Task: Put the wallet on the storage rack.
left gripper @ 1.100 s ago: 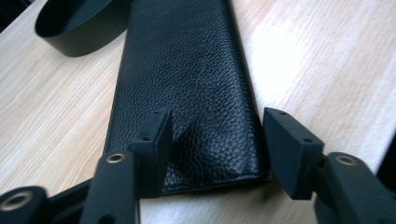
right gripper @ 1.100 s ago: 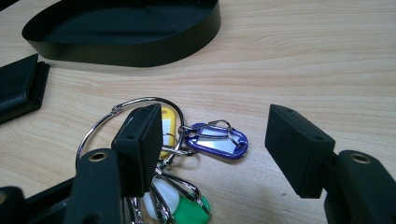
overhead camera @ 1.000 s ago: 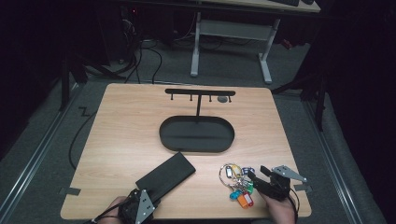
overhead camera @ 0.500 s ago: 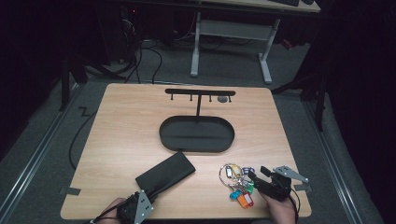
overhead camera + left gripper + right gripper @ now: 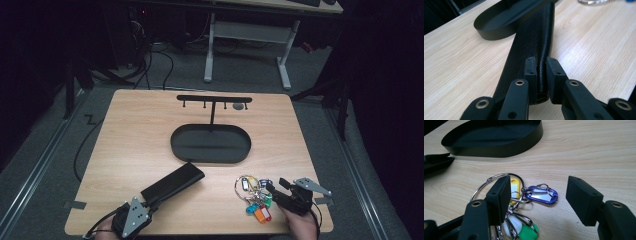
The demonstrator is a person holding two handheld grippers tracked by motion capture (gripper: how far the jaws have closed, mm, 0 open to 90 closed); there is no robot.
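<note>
Black pebbled leather is sitting between your left gripper's [image 5: 541, 75] jaws: you are pinching the near end of the long leather case [image 5: 172, 184], which is lying on the wooden table [image 5: 140, 135] and pointing toward the oval tray [image 5: 210, 144] of the hook stand [image 5: 214, 99]. Your right gripper [image 5: 537, 200] is hovering with its jaws spread wide over the ring of coloured key tags [image 5: 524, 197], just beside the blue tag [image 5: 542, 195].

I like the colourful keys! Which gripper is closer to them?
Right. The right gripper is open right at the keys, with its jaws over the tags. The left gripper is across the table, shut on the black case.
</note>
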